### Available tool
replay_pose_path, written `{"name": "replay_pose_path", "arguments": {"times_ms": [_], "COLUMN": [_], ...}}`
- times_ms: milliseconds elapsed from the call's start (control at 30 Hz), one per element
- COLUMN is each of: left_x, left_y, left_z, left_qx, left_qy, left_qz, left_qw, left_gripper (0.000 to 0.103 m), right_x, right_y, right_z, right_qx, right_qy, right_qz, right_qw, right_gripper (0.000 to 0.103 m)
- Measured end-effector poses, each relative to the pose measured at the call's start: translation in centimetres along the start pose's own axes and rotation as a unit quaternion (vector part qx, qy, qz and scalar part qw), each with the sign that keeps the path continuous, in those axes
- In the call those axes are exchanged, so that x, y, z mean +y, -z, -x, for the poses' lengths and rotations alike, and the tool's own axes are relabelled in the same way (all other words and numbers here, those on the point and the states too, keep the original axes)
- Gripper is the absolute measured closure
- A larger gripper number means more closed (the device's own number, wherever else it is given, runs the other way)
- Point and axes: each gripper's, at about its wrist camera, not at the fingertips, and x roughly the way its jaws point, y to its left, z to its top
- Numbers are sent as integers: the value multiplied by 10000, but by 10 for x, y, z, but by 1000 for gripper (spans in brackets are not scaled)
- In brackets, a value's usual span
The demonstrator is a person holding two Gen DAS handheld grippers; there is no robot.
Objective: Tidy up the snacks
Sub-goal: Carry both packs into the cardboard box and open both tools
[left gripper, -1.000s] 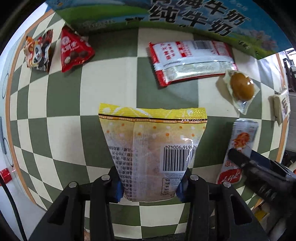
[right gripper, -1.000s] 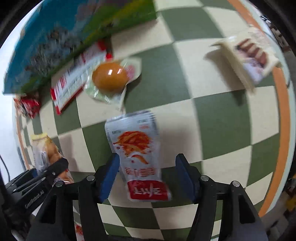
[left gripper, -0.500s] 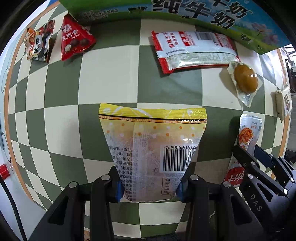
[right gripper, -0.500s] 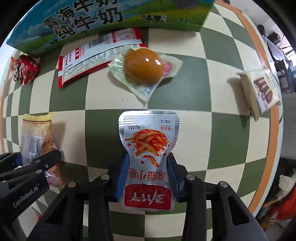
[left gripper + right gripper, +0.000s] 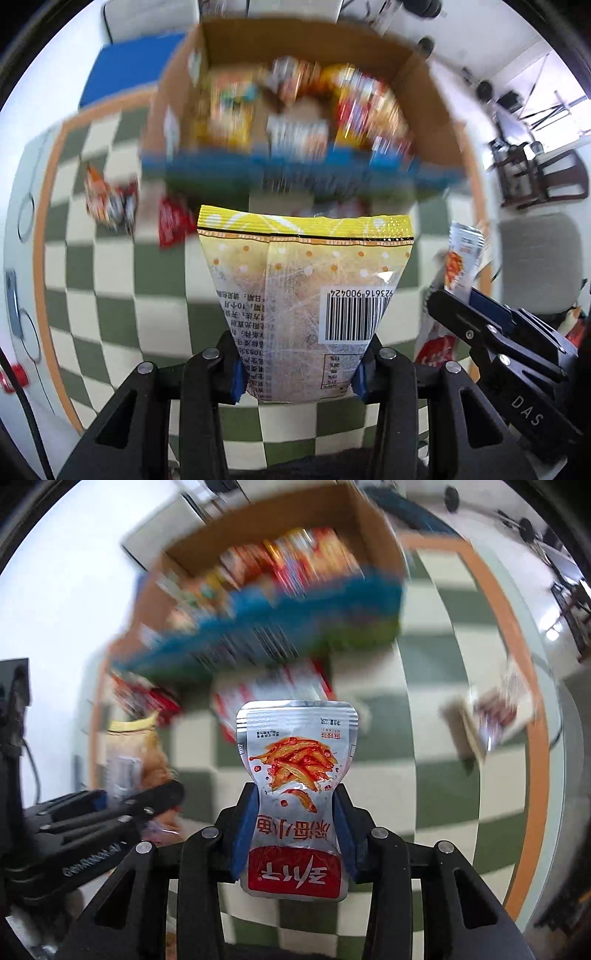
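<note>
Both tongs are loaded: left tongs clamp the bottom of the yellow snack bag, right tongs pinch the silver fish pouch at its waist. Both packs hang above the checkered worktop, short of the open cardboard box that's already full of snacks. I'd say clear the blue front wall first, get right over an open patch, then let go one at a time so nothing bounces out.
</note>
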Motion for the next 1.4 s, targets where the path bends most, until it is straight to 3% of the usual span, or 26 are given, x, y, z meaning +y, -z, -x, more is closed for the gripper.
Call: {"name": "replay_pose_path", "arguments": {"times_ms": [200, 267, 333, 533, 767, 833, 900, 933, 1033, 1067, 1100, 1133, 1333, 1400], "left_x": [22, 30, 41, 67, 73, 74, 75, 76, 78, 79, 80, 82, 83, 81], "left_y": [-83, -112, -131, -173, -179, -178, -178, -177, -176, -176, -176, -175, -168, -164], "left_z": [48, 47, 38, -25, -71, -77, -79, -79, -78, -77, -76, -74, -53, -41], "left_qx": [-357, -349, -245, 666, 1328, 1381, 1386, 1402, 1421, 1414, 1406, 1405, 1180, 1009], "left_qy": [-91, -242, -322, -169, -133, -203, -312, -344, -210, -196, -179, -174, -130, -157], "left_qz": [-93, -80, -7, 222, 303, 330, 273, 273, 302, 318, 334, 365, 338, 259], "left_qw": [9993, 9991, 9992, 9974, 9906, 9897, 9895, 9891, 9892, 9893, 9893, 9892, 9924, 9944], "left_gripper": [63, 63, 63, 63, 63, 63, 61, 56, 18, 15, 15, 15, 15, 15], "right_x": [58, 95, 111, 116, 105, 104, 102, 100, 95, 94, 92, 90, 88, 90], "right_y": [-76, -112, -146, -207, -222, -223, -223, -223, -223, -223, -222, -222, -216, -213], "right_z": [28, 6, -3, -49, -109, -119, -130, -134, -140, -141, -140, -140, -127, -120], "right_qx": [-533, -653, -736, -432, -32, 43, 155, 196, 346, 373, 401, 416, 410, 307], "right_qy": [-378, -328, -193, 41, 270, 264, 285, 318, 340, 318, 324, 337, 155, 148], "right_qz": [199, 307, 410, 350, 313, 344, 304, 287, 201, 188, 159, 117, 139, 193], "right_qw": [9977, 9969, 9963, 9984, 9991, 9991, 9990, 9989, 9986, 9986, 9985, 9985, 9989, 9992], "right_gripper": [60, 60, 60, 60, 58, 55, 46, 46, 36, 28, 19, 17, 14, 7]}}
